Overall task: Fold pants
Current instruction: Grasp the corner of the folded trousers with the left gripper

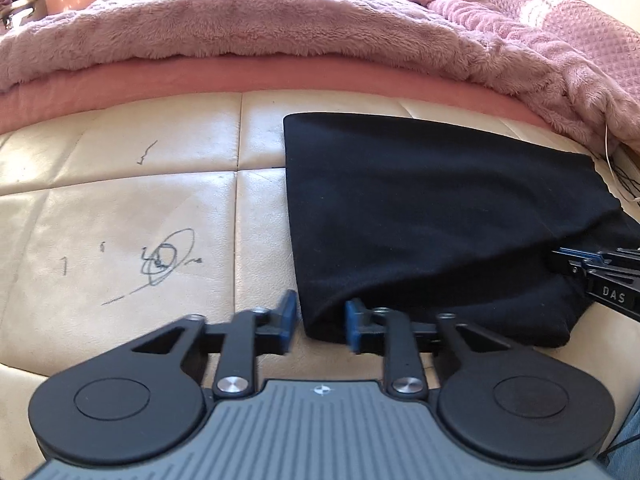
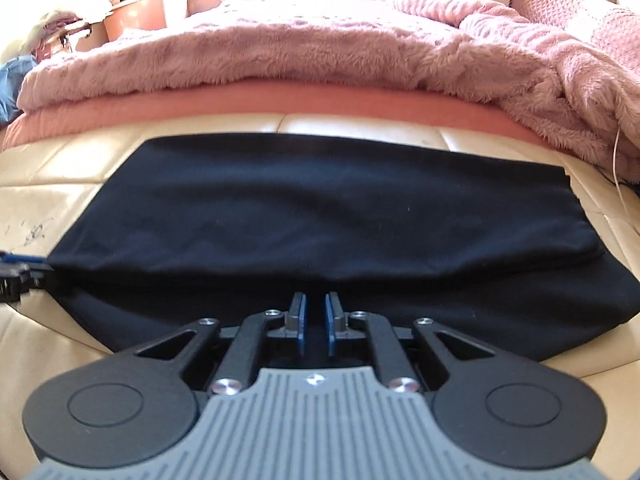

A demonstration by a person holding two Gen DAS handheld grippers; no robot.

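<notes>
lying folded on cream leather bench (image 1: 120,200), soft black pants (image 1: 420,208); left gripper (image 1: 320,322) apart at their corner, right gripper (image 2: 316,320) narrowly parted.

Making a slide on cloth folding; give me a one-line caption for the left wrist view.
Open left gripper at the near corner of folded black pants on a cream cushion.

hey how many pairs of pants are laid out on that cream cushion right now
1. A single pair of black pants, already folded over, lies on the cream cushion in front of the pink blanket. Both grippers sit at its near edge. Anything tucked beneath it would be hidden.
</notes>
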